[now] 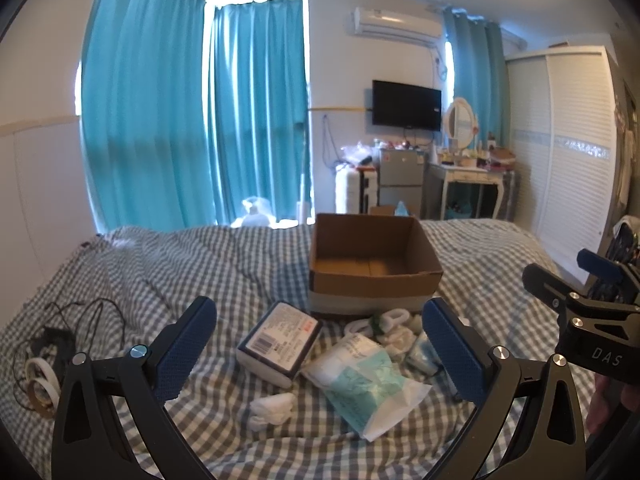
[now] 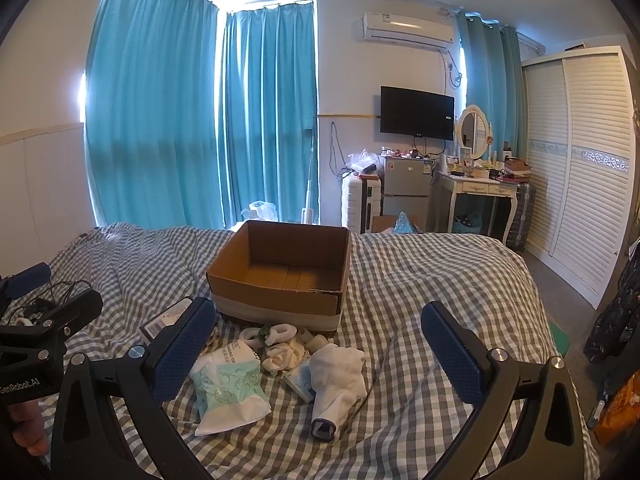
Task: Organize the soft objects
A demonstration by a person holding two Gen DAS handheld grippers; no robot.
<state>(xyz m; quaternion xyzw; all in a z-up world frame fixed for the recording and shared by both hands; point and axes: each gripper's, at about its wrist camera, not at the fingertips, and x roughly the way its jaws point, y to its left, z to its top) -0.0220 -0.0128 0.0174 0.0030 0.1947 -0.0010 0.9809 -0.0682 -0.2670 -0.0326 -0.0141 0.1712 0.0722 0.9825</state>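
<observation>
Judged at the outset: nothing yet lifted. Left gripper point(image 1: 320, 344) and right gripper point(image 2: 316, 344) both spread wide, gripping nothing, hovering short of the soft pile. Cardboard box point(image 2: 280, 276) seen empty at twelve o'clock on the checked bed point(image 2: 420, 280). Tissue pack point(image 2: 226, 384) at seven o'clock of the box, white sock point(image 2: 338, 376) at five, small rolled bits touching the front wall. Next, probably: lower over one item, pinch, carry across the near rim. Open bedding at three o'clock.
</observation>
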